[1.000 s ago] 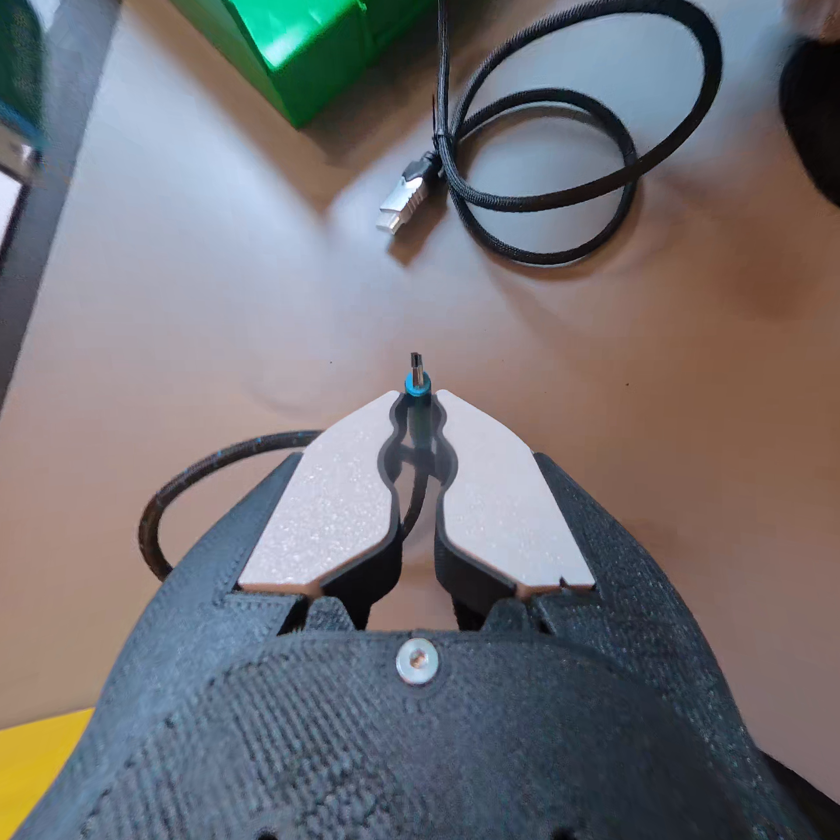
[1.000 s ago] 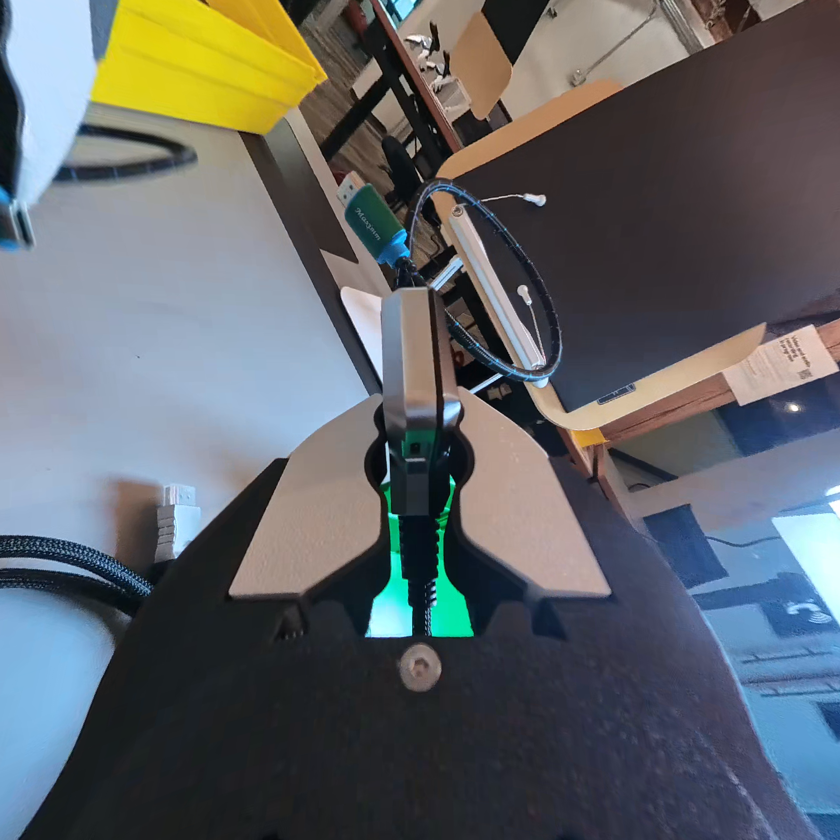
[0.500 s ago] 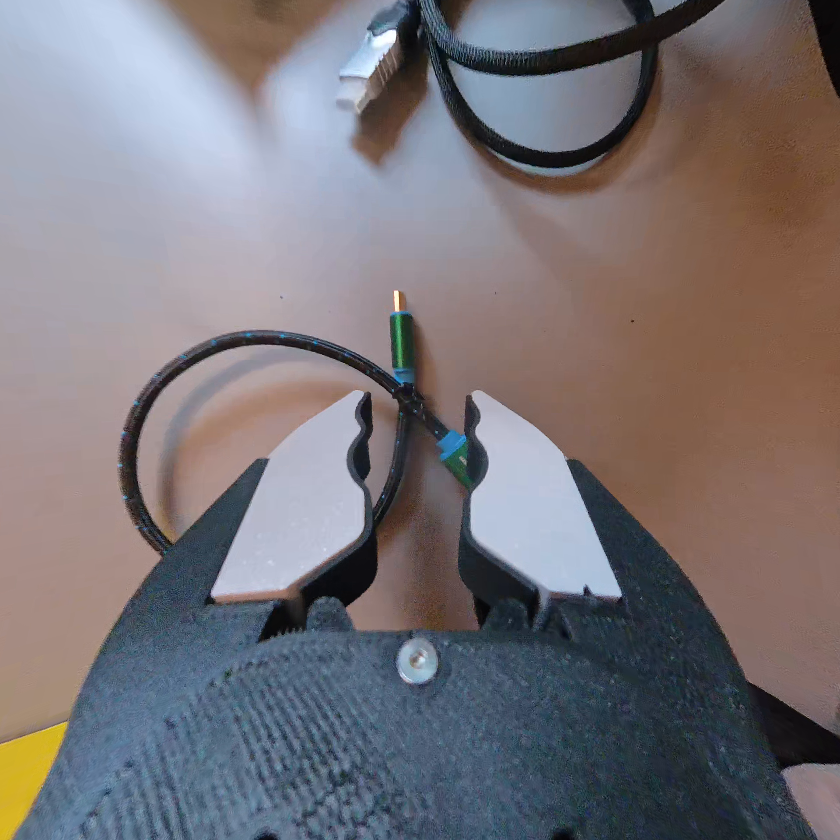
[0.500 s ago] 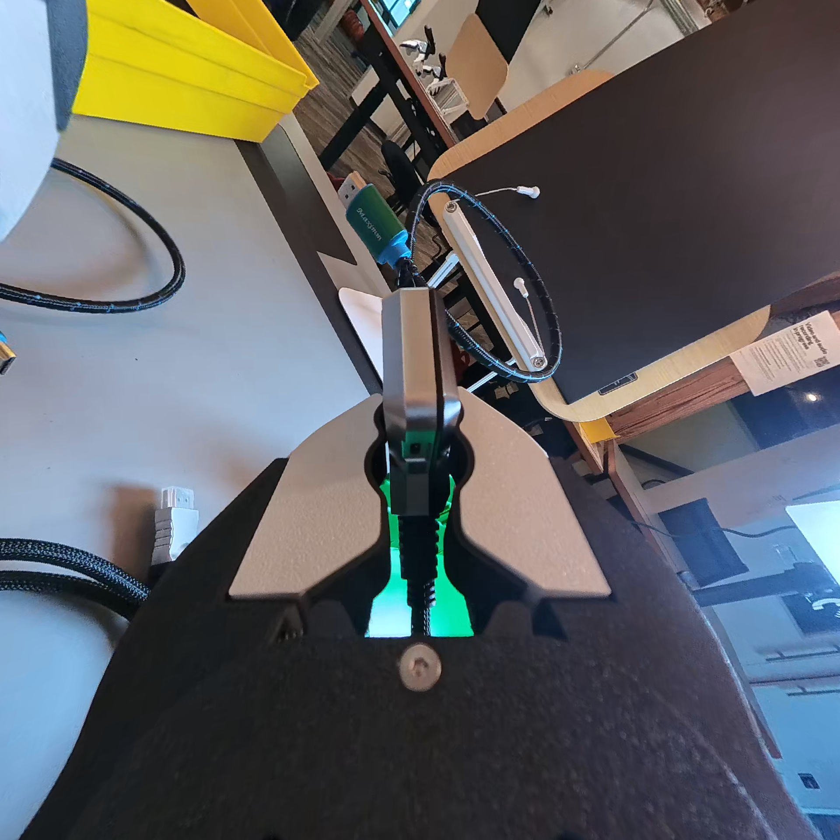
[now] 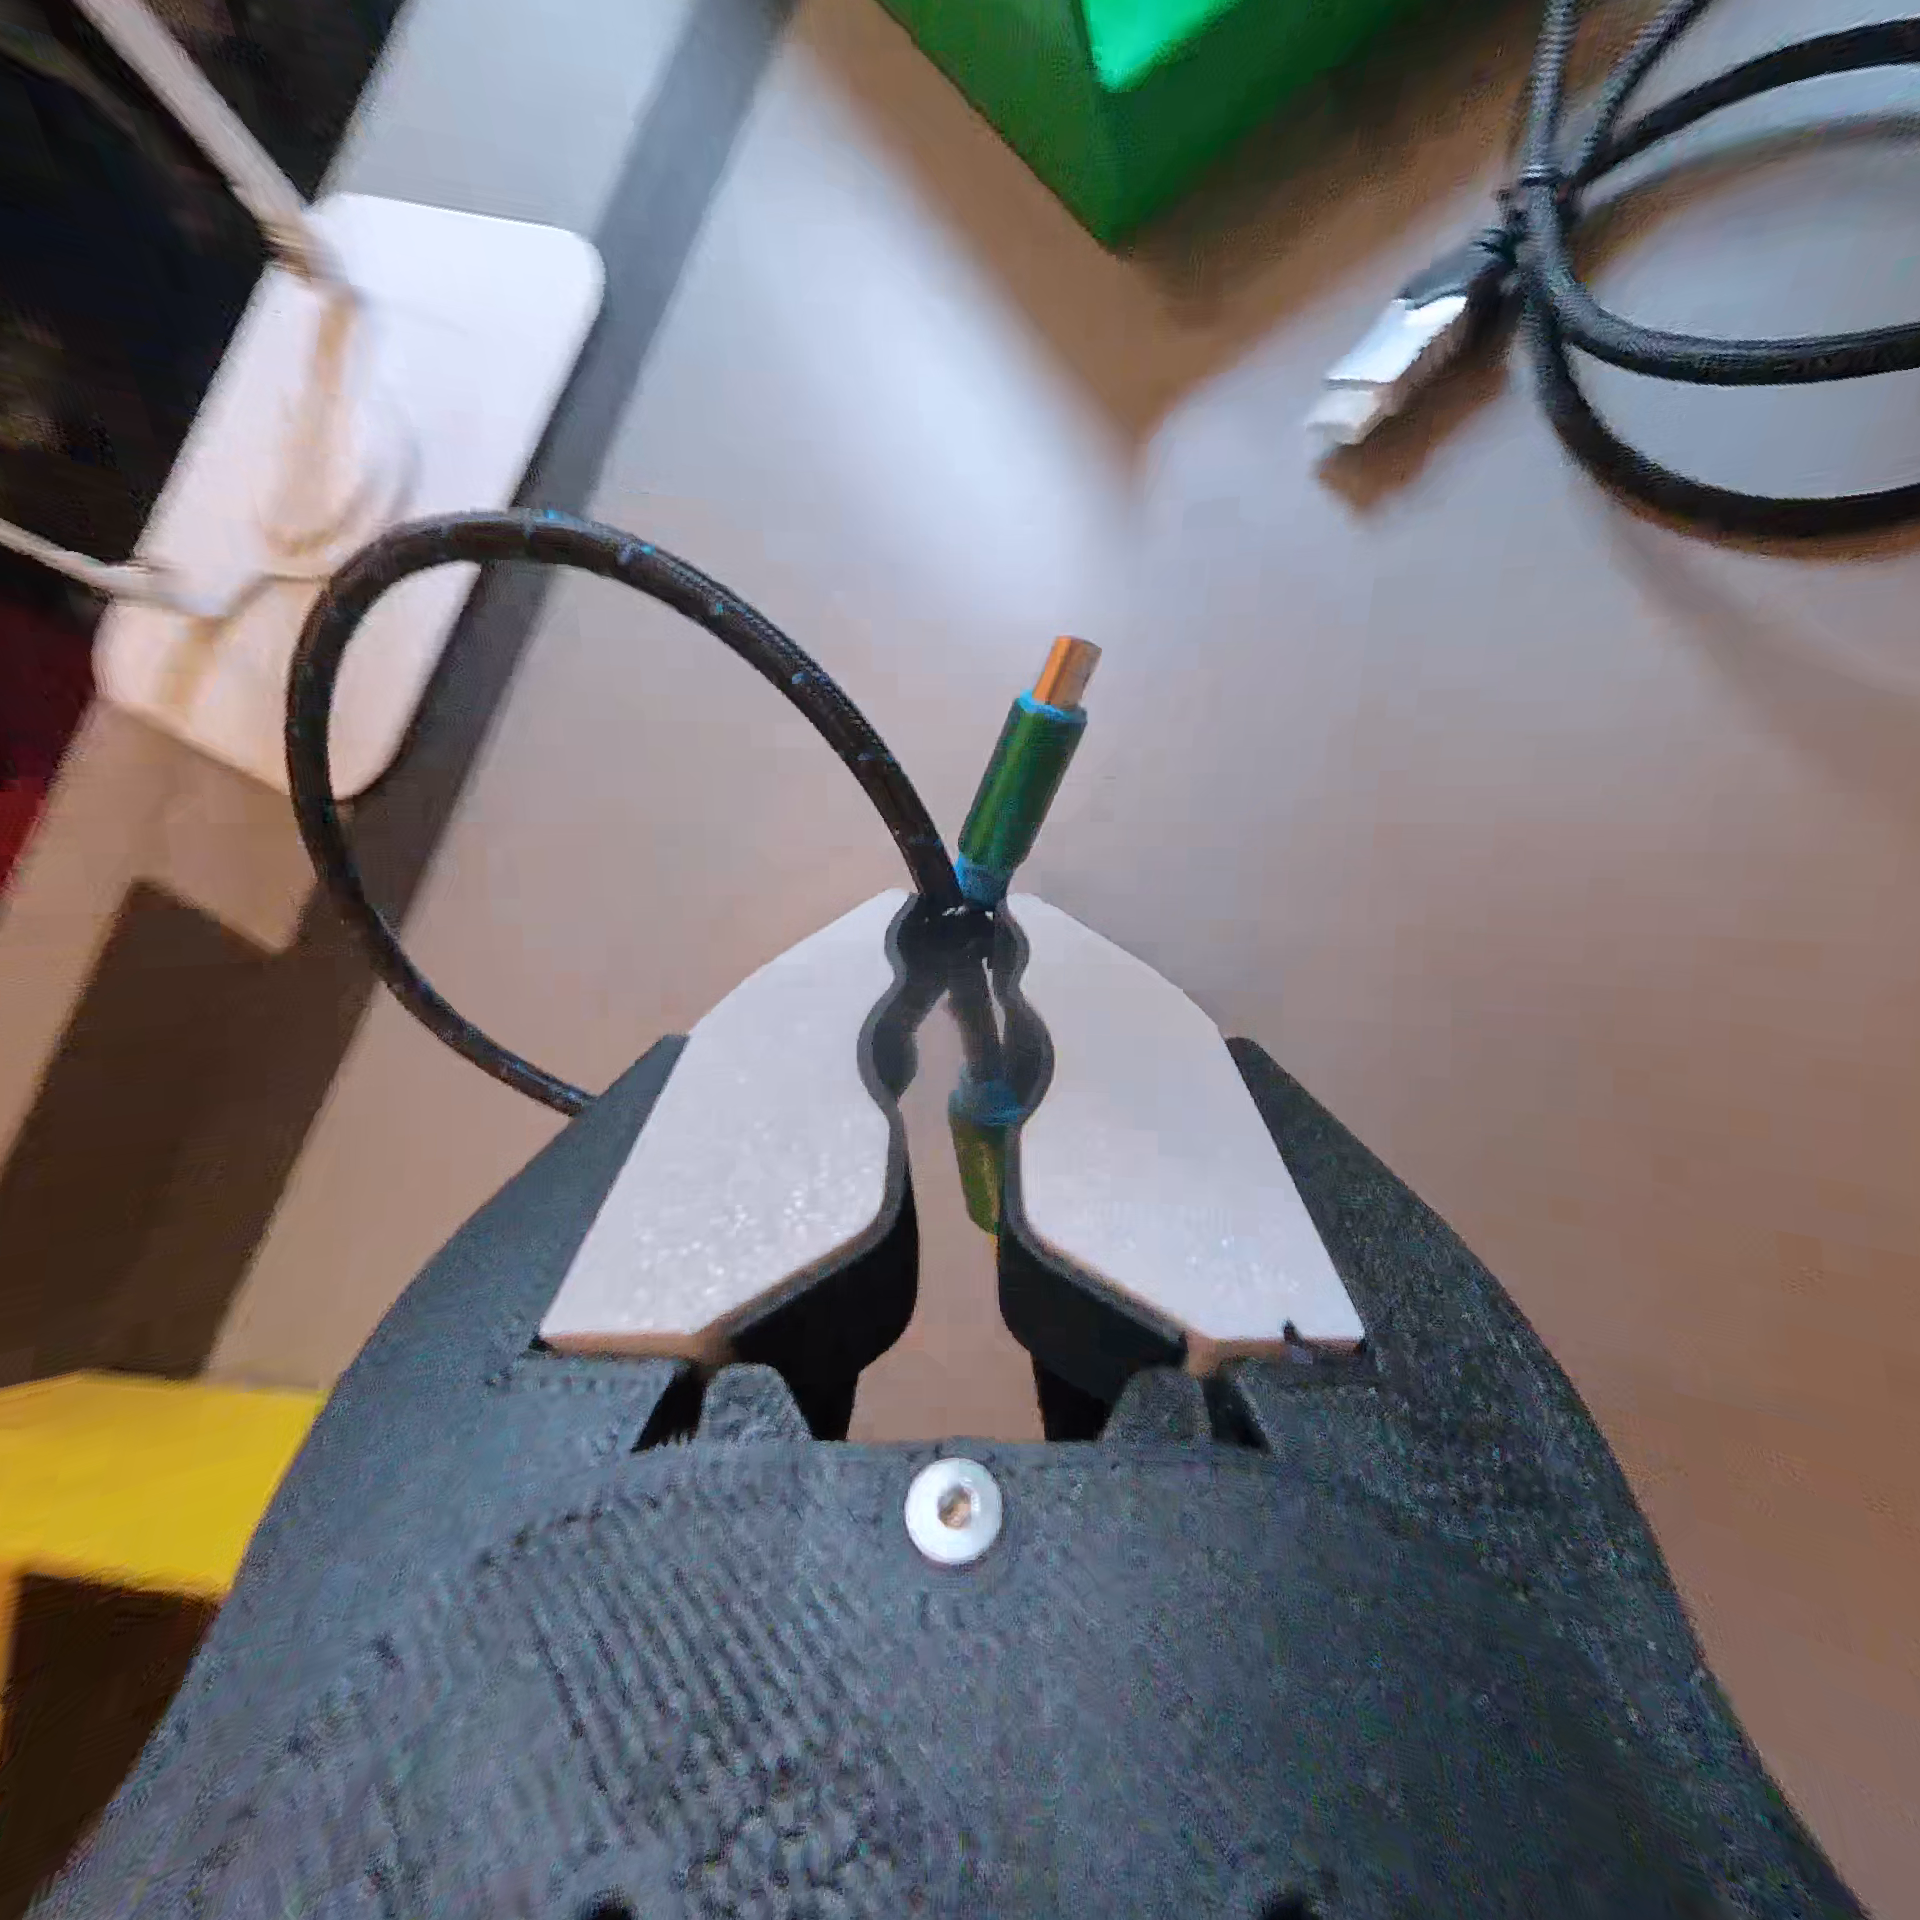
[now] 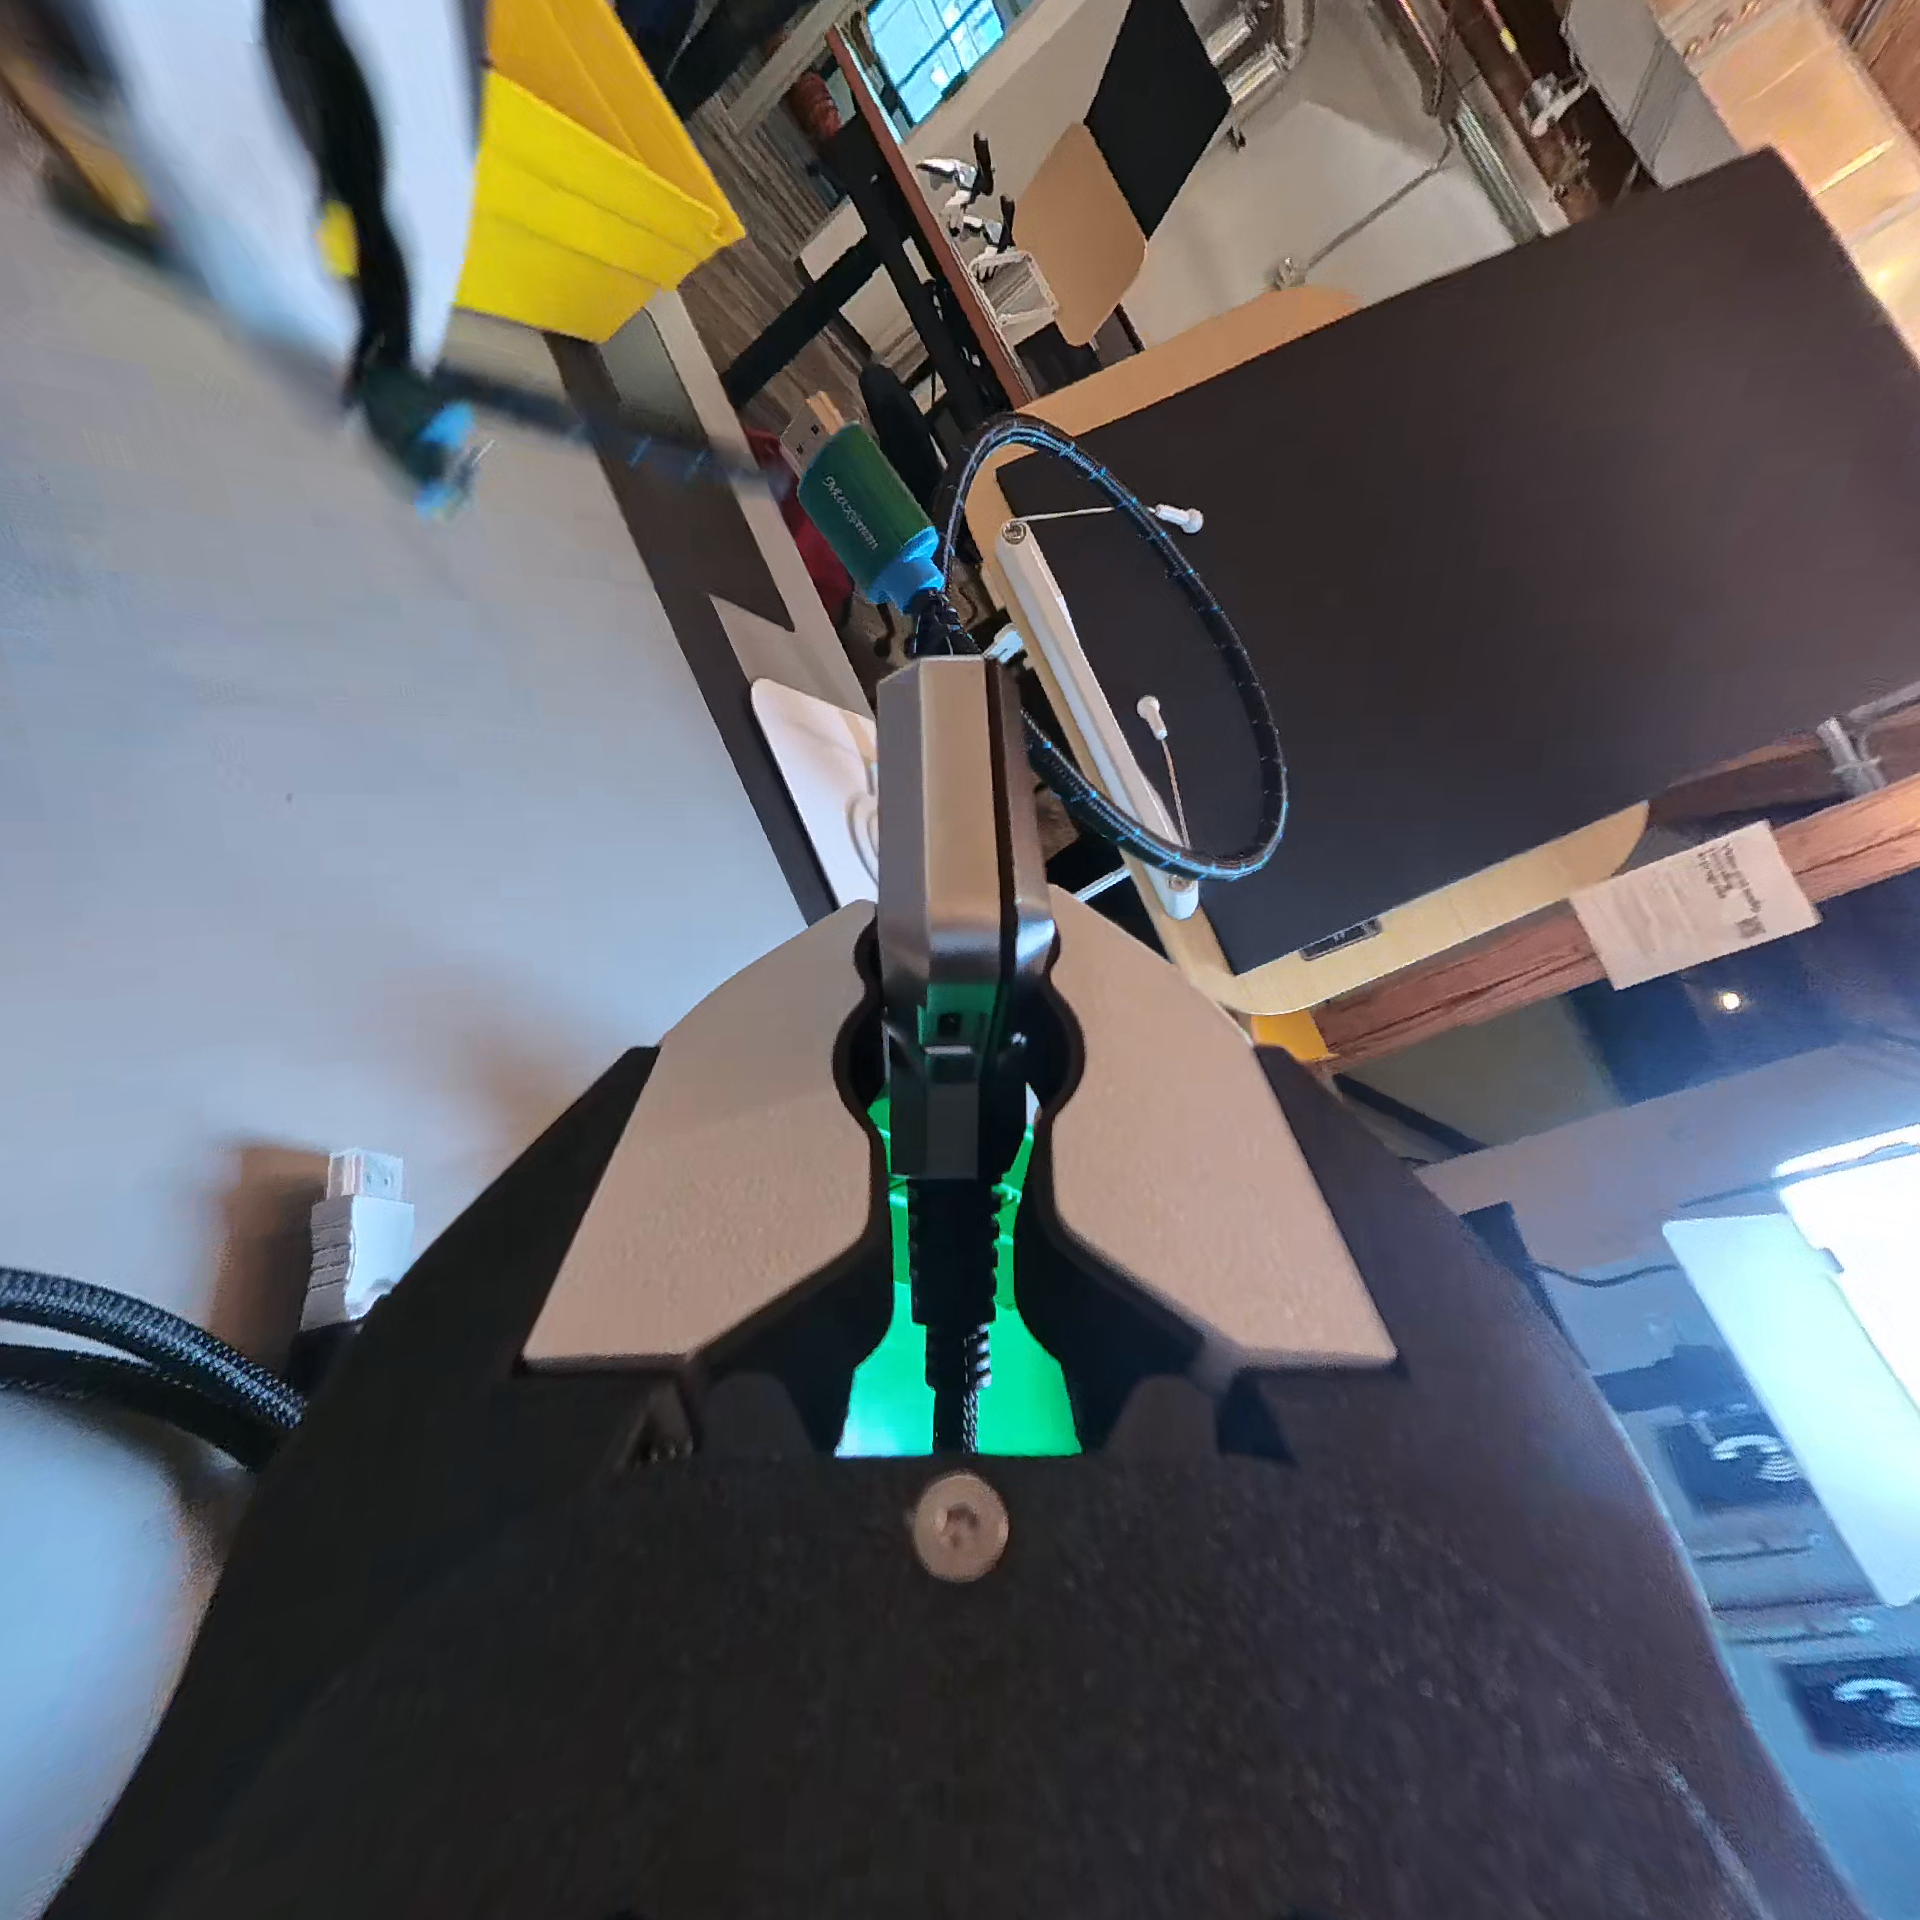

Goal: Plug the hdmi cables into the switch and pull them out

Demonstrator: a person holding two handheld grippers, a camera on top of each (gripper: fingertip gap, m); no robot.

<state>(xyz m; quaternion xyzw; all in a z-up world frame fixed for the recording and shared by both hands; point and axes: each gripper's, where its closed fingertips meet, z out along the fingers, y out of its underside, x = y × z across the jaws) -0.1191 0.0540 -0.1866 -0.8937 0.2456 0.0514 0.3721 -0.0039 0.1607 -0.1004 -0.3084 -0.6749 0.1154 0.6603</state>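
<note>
Between both closed grippers: left gripper [image 5: 954, 914] pinches a blurred cable [image 5: 582, 561], right gripper [image 6: 961, 935] clamps the switch [image 6: 940, 810].

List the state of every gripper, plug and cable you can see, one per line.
Left gripper: shut on green-plug cable.
Green-plug cable: looped, pinched where it crosses itself.
Green plug: unplugged, pointing past the fingertips.
Right gripper: shut on switch.
Switch: held on edge, a black cable plugged into its near end.
Second green plug: unplugged, off the switch's far end.
Silver plug: unplugged, lying on the table.
</note>
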